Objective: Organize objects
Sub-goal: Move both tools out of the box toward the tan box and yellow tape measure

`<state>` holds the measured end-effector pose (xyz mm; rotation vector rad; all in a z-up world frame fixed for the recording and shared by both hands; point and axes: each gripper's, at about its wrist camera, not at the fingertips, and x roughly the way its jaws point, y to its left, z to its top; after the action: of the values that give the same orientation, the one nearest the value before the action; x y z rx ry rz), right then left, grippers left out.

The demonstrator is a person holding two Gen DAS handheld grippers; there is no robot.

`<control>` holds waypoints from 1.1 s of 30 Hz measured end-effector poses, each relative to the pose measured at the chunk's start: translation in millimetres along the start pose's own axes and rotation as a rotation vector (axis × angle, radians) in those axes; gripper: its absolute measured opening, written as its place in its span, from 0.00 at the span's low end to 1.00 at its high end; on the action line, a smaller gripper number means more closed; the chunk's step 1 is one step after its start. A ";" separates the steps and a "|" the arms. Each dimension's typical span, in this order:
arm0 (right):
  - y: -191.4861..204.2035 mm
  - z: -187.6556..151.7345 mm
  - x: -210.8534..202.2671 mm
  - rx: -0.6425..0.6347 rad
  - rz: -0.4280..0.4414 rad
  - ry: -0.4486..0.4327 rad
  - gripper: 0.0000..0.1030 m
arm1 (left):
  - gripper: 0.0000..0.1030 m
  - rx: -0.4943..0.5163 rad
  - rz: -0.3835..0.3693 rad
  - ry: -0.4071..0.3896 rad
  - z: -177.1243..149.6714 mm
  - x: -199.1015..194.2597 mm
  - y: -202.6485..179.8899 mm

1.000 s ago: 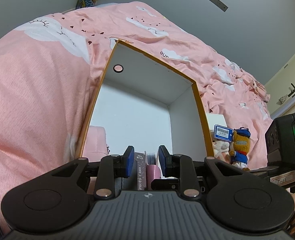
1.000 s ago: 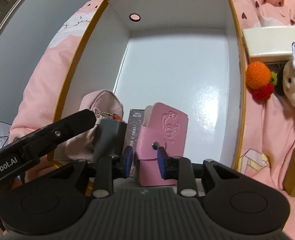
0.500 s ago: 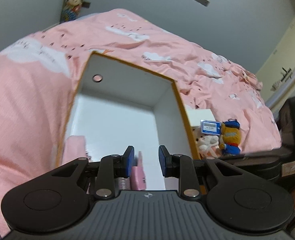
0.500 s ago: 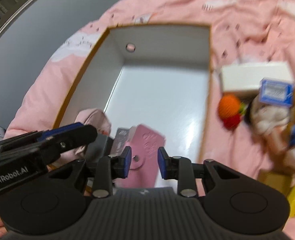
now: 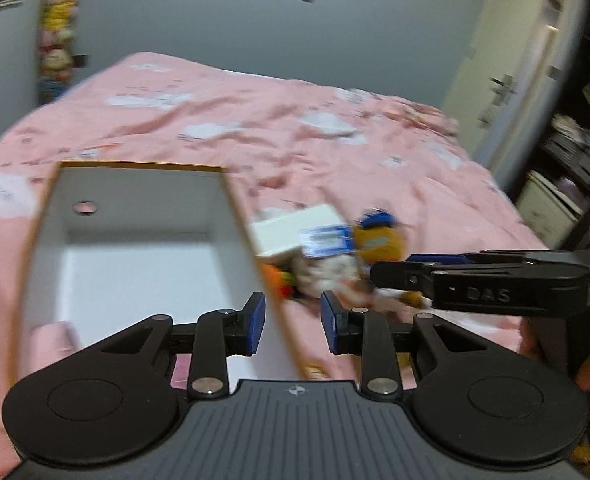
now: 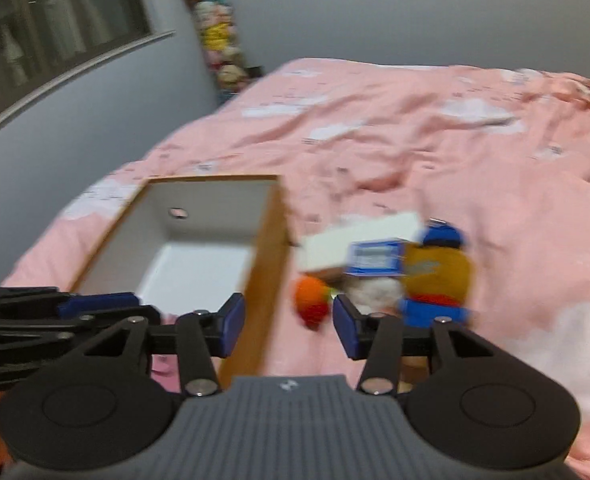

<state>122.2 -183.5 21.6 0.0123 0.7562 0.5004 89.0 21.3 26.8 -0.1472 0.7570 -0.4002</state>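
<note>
An open white box with an orange rim (image 5: 239, 216) (image 6: 273, 240) lies on the pink bed. To its right lies a pile: a white carton (image 5: 295, 228) (image 6: 359, 240), a blue tag (image 5: 325, 242) (image 6: 375, 258), a yellow and blue plush (image 5: 379, 240) (image 6: 435, 276), a white plush (image 5: 327, 272) (image 6: 371, 292) and an orange knitted fruit (image 5: 275, 276) (image 6: 311, 304). My left gripper (image 5: 291, 320) is open and empty above the box's right wall. My right gripper (image 6: 289, 322) is open and empty, short of the pile. Both views are blurred.
Pink items lie in the box's near end (image 5: 51, 336) (image 6: 161, 364). The pink duvet (image 5: 315, 128) spreads behind. A grey wall, hanging plush toys (image 6: 219, 40), a door (image 5: 507, 80) and shelves (image 5: 575, 140) surround the bed.
Both grippers have pulled back and up out of the box and swung right, toward the pile. The right gripper's jaws have opened wider. The pink pouch stays in the box.
</note>
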 end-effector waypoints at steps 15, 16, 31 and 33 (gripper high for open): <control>-95.4 -48.5 21.1 0.110 -0.223 0.204 0.26 | 0.42 -0.072 -0.141 0.362 -11.6 117.8 -57.5; -99.7 -51.9 24.0 0.123 -0.219 0.219 0.26 | 0.43 -0.081 -0.130 0.381 -13.7 124.9 -58.4; -139.8 -65.3 34.4 0.359 -0.106 0.218 0.26 | 0.67 -0.373 -0.144 0.492 -52.4 199.0 -27.6; -140.5 -65.2 36.4 0.363 -0.104 0.220 0.26 | 0.68 -0.384 -0.146 0.484 -55.2 201.3 -25.5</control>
<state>162.0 -302.5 -76.3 0.2577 1.0507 0.2624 175.1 -82.7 -134.5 -0.4794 1.3032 -0.4311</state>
